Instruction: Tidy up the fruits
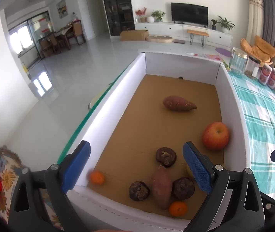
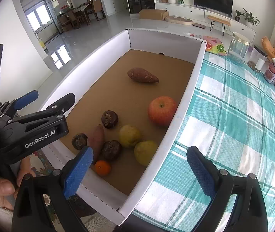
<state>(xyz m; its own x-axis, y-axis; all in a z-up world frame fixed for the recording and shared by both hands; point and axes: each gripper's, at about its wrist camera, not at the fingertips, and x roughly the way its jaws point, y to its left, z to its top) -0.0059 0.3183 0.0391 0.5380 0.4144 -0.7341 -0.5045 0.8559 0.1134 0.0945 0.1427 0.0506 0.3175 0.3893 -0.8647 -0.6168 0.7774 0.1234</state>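
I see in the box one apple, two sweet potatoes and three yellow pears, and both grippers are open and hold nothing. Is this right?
Not quite. The right wrist view shows only two yellow pears, not three. The rest holds: one apple and two sweet potatoes lie in the box, and the left gripper and right gripper are open and hold nothing.

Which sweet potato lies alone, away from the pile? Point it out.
The far sweet potato, lying by itself mid-box. The other sweet potato sits in the near cluster, wedged between dark round fruits.
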